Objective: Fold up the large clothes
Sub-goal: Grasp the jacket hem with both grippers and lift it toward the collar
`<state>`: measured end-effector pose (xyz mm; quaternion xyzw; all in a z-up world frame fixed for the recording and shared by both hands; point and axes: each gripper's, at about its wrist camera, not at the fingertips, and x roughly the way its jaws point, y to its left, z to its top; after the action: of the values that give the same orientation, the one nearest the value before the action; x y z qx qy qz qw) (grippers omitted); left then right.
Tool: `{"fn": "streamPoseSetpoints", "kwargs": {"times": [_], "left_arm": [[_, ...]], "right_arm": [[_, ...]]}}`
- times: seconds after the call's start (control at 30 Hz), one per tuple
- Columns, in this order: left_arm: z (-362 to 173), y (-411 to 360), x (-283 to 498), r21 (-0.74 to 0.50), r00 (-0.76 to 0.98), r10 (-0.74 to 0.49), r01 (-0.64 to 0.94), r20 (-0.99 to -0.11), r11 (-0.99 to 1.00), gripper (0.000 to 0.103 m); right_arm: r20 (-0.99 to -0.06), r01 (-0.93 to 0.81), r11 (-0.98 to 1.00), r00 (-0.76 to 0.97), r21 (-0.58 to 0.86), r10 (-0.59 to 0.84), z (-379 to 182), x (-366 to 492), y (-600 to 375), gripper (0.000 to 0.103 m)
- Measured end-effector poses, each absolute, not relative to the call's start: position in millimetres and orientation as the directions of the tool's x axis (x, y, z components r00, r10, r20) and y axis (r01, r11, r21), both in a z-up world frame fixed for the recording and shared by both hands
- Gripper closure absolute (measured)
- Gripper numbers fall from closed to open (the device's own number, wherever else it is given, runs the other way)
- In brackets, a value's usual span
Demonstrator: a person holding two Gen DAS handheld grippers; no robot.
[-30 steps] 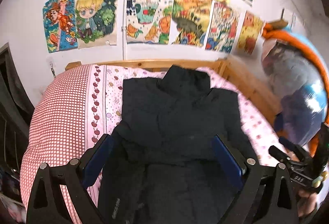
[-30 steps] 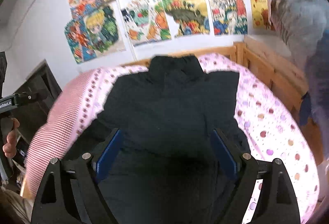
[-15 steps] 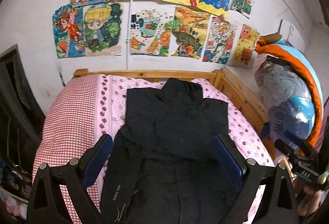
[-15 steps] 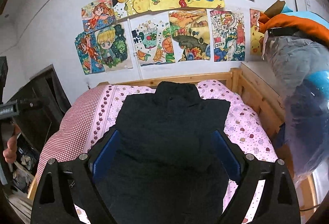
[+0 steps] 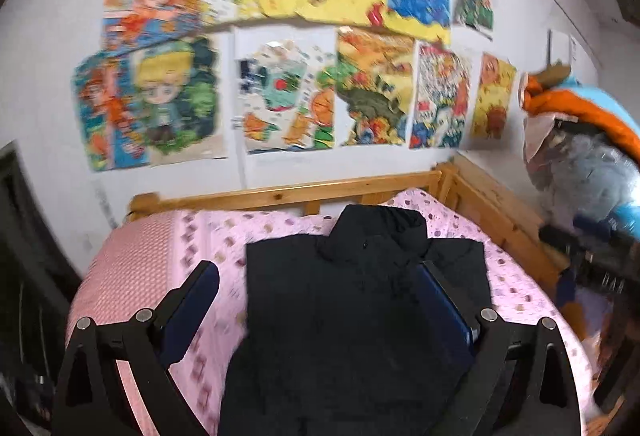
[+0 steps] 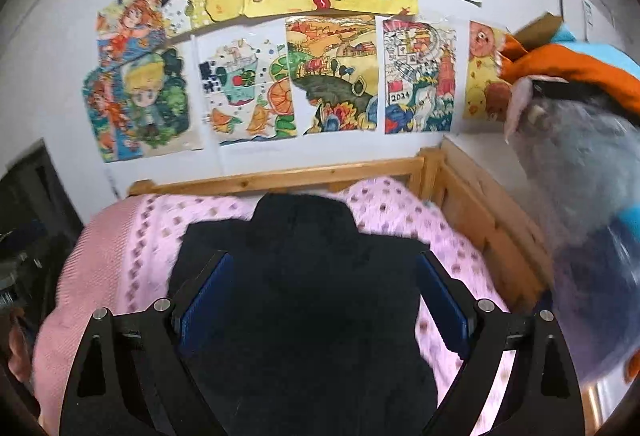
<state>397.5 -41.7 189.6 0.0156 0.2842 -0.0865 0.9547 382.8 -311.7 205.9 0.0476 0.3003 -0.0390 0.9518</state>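
Black padded jacket (image 5: 360, 316): one item, laid flat on the bed, collar toward the wooden headboard (image 5: 288, 192), body running down toward you. Its sides look folded in, giving a narrow upright rectangle; the blur hides finer detail.

Pink bedspread (image 5: 152, 260): checked weave along the left edge, dotted print across the rest, showing on both sides of the jacket.

Left gripper (image 5: 316, 300): yours, hovering above the jacket's lower half. Its blue-padded fingers (image 5: 192, 304) stand wide apart with nothing between them; one sits over the bedspread, the other over the jacket's right shoulder.

Right gripper (image 6: 320, 292): yours, also above the jacket, fingers (image 6: 204, 296) wide and empty, both framing the dark cloth without touching it.

Children's drawings (image 6: 332, 72): about a dozen coloured sheets, fixed to the white wall above the headboard.

Bagged bedding (image 6: 580, 196): grey bundle in clear plastic with orange and blue cloth on top, beside the bed's right rail.

Hand (image 6: 18, 352): yours, partly visible at the right wrist view's lower left edge.
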Motion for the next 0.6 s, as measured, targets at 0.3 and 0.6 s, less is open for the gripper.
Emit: {"fn": "streamPoseSetpoints", "kwargs": {"times": [0.3, 0.6], "left_arm": [[128.2, -63.1, 506.1, 0.062, 0.829, -0.190, 0.260, -0.527, 0.964, 0.005], [86.5, -94.7, 598.1, 0.113, 0.798, -0.169, 0.284, -0.579, 0.952, 0.005]], "right_arm": [[-0.524, 0.095, 0.987, 0.851, 0.130, -0.013, 145.6, 484.1, -323.4, 0.015], [-0.598, 0.127, 0.958, 0.800, 0.258, 0.055, 55.4, 578.7, -353.0, 0.015]]}}
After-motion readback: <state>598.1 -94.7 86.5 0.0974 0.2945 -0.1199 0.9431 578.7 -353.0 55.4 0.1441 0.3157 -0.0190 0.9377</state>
